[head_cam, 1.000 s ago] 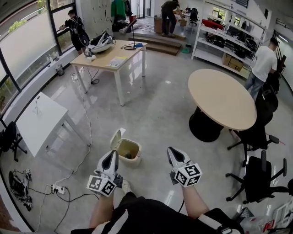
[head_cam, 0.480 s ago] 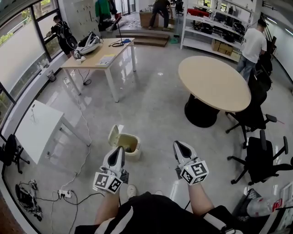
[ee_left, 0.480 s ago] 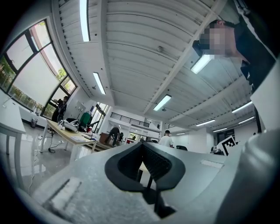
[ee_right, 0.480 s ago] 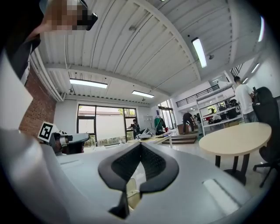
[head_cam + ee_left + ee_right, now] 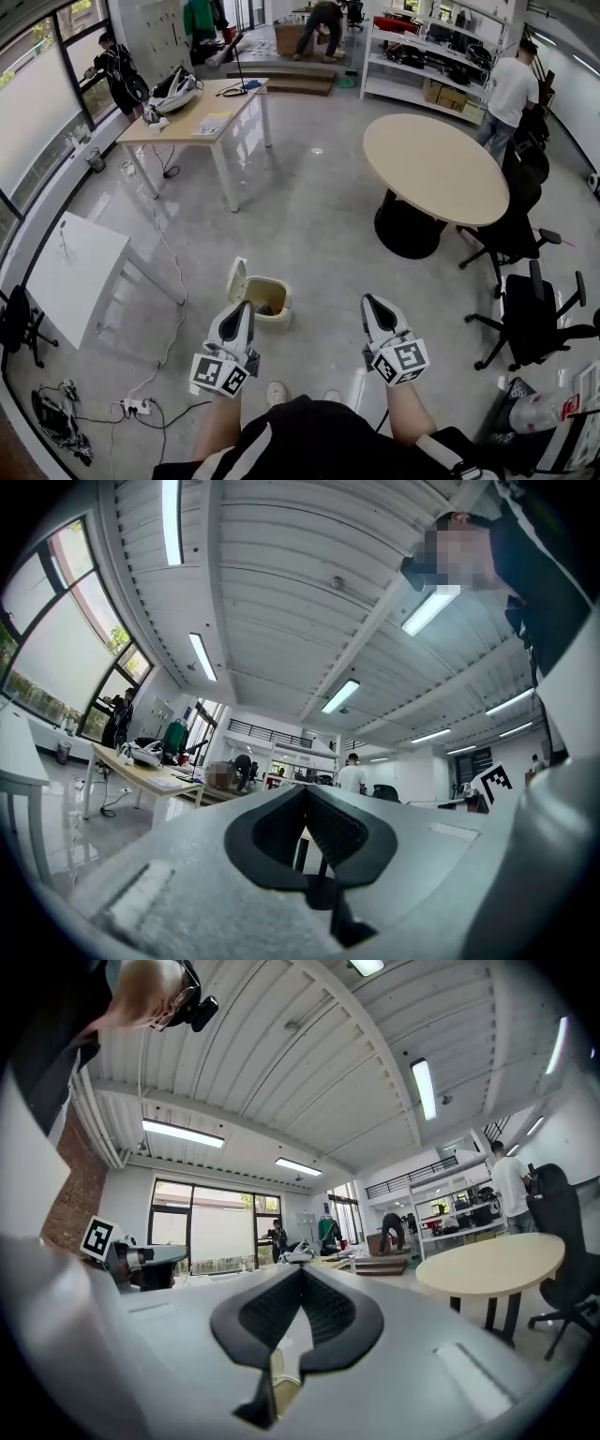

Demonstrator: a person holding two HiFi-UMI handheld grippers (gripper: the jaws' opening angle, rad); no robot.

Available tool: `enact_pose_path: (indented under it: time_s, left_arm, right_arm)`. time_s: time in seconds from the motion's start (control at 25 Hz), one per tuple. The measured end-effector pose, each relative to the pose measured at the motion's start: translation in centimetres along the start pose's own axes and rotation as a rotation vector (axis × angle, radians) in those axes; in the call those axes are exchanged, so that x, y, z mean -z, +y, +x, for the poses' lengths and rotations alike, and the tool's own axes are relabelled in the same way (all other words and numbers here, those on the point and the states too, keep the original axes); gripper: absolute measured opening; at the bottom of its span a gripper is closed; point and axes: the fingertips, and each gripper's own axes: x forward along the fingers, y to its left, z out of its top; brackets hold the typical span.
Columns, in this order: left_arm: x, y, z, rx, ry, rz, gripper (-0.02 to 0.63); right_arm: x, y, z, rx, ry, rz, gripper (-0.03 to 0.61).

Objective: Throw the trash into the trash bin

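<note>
We see a cream trash bin (image 5: 265, 298) just ahead of the left gripper (image 5: 245, 307), which is pale grey with black pads and a black-and-white square-patterned marker cube. The right gripper (image 5: 368, 301) matches. Beyond it, the round table (image 5: 436, 169) is tan on a black base.

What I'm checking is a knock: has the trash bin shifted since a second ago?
No. The trash bin stays put, same gap right of the white table.
</note>
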Motion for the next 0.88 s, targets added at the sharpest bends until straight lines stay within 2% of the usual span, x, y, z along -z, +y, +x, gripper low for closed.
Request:
enact_pose_path:
  time_s: [0.32, 0.88]
  left_arm:
    - [0.6, 3.0, -1.2, -0.051, -0.01, -0.058, 0.002]
    - [0.6, 3.8, -0.6, -0.036, -0.008, -0.055, 0.002]
  right_arm:
    - [3.3, -0.8, 0.4, 0.098, 0.089, 0.028, 0.005]
    - [2.2, 1.2, 2.4, 0.057, 0.051, -0.008, 0.005]
